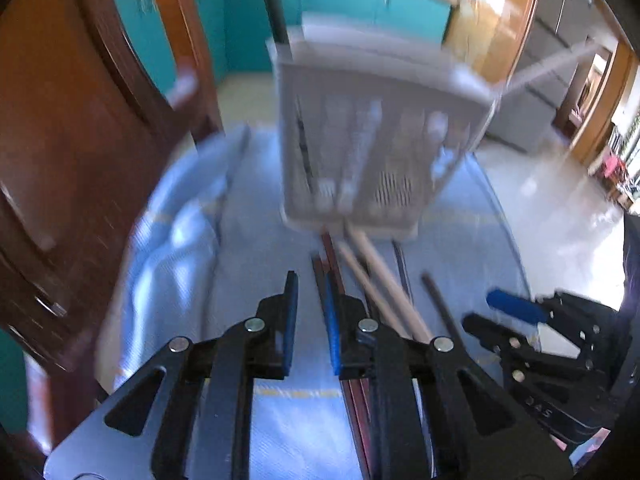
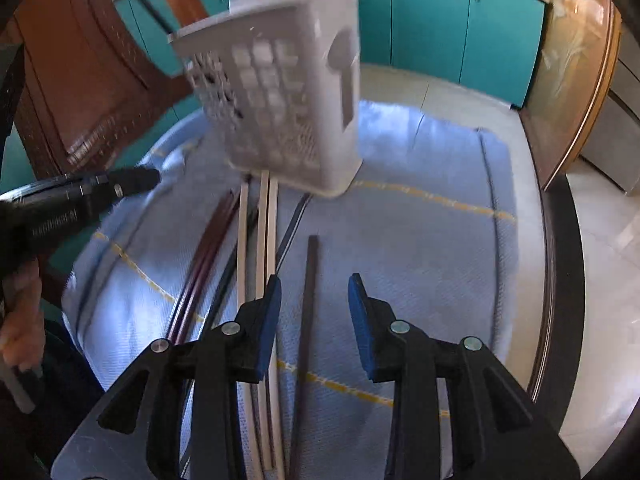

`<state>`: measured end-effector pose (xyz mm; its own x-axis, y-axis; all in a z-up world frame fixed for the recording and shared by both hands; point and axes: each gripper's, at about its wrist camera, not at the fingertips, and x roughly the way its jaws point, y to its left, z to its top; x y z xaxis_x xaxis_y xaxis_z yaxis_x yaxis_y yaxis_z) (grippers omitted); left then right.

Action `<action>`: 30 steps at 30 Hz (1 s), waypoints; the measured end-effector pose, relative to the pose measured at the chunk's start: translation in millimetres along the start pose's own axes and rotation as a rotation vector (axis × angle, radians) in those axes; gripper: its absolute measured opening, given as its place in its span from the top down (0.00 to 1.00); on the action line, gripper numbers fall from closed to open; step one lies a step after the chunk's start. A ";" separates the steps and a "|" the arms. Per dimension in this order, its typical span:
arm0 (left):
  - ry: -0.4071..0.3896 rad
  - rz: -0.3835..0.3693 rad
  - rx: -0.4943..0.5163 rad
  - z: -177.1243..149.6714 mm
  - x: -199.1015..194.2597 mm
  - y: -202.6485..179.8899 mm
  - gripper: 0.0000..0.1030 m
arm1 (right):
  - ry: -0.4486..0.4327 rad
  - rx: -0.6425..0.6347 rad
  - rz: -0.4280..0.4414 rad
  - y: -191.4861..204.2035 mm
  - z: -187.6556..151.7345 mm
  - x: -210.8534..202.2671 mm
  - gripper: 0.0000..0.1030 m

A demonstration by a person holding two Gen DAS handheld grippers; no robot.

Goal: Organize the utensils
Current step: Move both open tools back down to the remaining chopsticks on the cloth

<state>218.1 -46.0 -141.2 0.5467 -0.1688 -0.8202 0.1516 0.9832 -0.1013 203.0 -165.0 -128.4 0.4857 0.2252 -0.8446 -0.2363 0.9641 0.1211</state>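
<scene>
A white perforated utensil holder (image 1: 380, 132) (image 2: 280, 100) stands on the blue cloth (image 1: 256, 220) (image 2: 420, 200), with a black handle (image 1: 272, 8) sticking out of it. Several chopsticks lie on the cloth in front of it: a beige pair (image 1: 372, 272) (image 2: 264, 220), a dark red pair (image 1: 330, 252) (image 2: 212, 236) and a dark brown one (image 1: 440, 304) (image 2: 310, 248). My left gripper (image 1: 310, 282) (image 2: 148, 178) hovers over the dark red pair, its pads a narrow gap apart with nothing gripped. My right gripper (image 2: 315, 280) (image 1: 500, 316) is open, straddling the dark brown chopstick from above.
A brown wooden chair (image 1: 80, 160) (image 2: 80, 80) stands close on the left. Teal cabinets (image 2: 440, 20) line the back. The dark table rim (image 2: 560, 240) curves along the right, with pale floor beyond. A person's hand (image 2: 20, 320) holds the left tool.
</scene>
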 end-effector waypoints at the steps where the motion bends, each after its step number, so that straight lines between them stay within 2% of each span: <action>1: 0.036 -0.008 0.006 -2.7 7.1 -2.0 0.86 | 0.014 0.002 -0.013 1.6 -0.3 4.3 0.66; 2: 0.078 -0.015 0.011 -6.7 15.8 -4.0 0.86 | 0.025 0.009 -0.019 1.6 -0.3 7.6 0.66; 8: 0.175 -0.008 0.010 -22.4 40.2 -4.5 0.86 | 0.062 0.046 -0.037 -5.0 -3.0 16.8 0.66; 14: 0.164 0.008 0.036 -28.6 37.7 -4.6 0.80 | 0.082 0.066 -0.052 -7.3 -1.4 20.8 0.66; 19: 0.192 0.072 0.023 -31.5 39.8 5.3 0.79 | 0.082 0.075 -0.052 -8.1 -0.6 22.0 0.66; 21: 0.196 0.077 0.016 -30.4 38.3 8.5 0.79 | 0.081 0.076 -0.054 -8.2 -0.7 21.6 0.66; 27: 0.139 0.003 0.011 -30.1 24.3 9.6 0.79 | 0.080 0.073 -0.061 -7.7 0.0 22.1 0.66; 30: 0.147 -0.017 0.032 -32.7 25.6 1.0 0.79 | 0.081 0.071 -0.063 -6.8 0.3 22.6 0.66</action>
<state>205.4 -47.1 -180.8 0.4175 -0.1712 -0.8924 0.1873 0.9772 -0.0998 215.9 -166.4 -148.2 0.4276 0.1547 -0.8906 -0.1463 0.9841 0.1007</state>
